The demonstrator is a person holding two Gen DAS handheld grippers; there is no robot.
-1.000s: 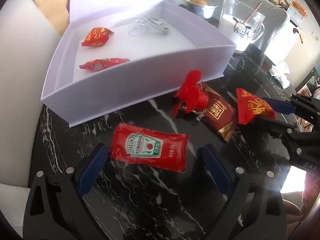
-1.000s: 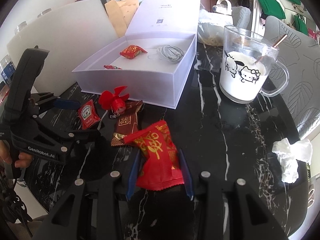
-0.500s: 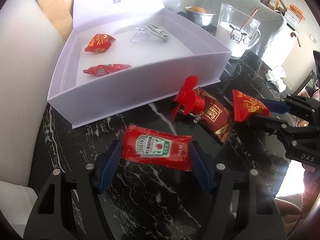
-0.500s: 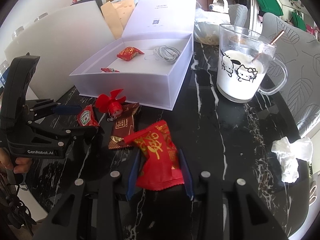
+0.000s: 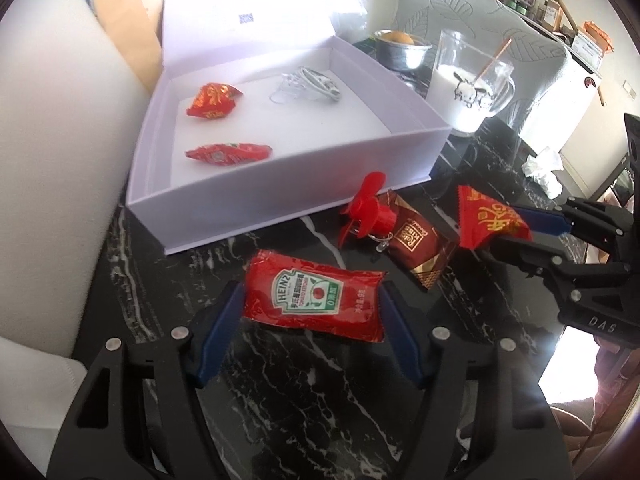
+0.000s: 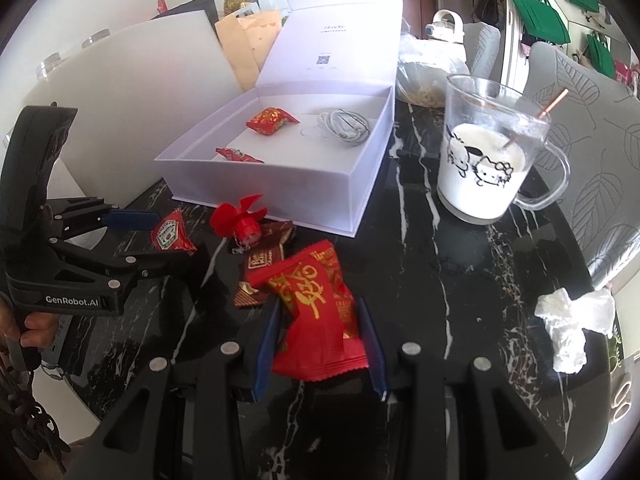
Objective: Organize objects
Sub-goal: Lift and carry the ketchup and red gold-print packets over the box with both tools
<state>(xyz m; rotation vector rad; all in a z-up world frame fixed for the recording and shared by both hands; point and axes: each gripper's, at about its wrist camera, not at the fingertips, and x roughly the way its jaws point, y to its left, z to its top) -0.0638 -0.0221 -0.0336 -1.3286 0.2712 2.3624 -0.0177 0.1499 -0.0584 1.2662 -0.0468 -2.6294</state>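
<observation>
My left gripper [image 5: 312, 320] is shut on a red Heinz ketchup packet [image 5: 314, 294] and holds it above the black marble table. My right gripper [image 6: 320, 340] is shut on a red snack packet with gold writing [image 6: 316, 304], also lifted. Each gripper shows in the other's view: the right one [image 5: 520, 232] with its packet [image 5: 486, 216], the left one [image 6: 160, 236] with the ketchup [image 6: 170, 234]. The open white box [image 5: 280, 196] holds two red candies [image 5: 214, 100] [image 5: 228, 153] and a coiled white cable [image 5: 308, 84]. A red toy fan [image 5: 366, 208] and a brown snack packet [image 5: 416, 244] lie before the box.
A glass mug of milk with a straw [image 6: 484, 164] stands right of the box. A crumpled tissue [image 6: 572, 324] lies at the table's right edge. A metal bowl [image 5: 402, 50] and a bagged bowl [image 6: 428, 76] stand behind. A white chair back [image 5: 48, 152] is at left.
My left gripper closed on the ketchup packet and lifted it off the table. My right gripper rose slightly, still holding the red snack packet.
</observation>
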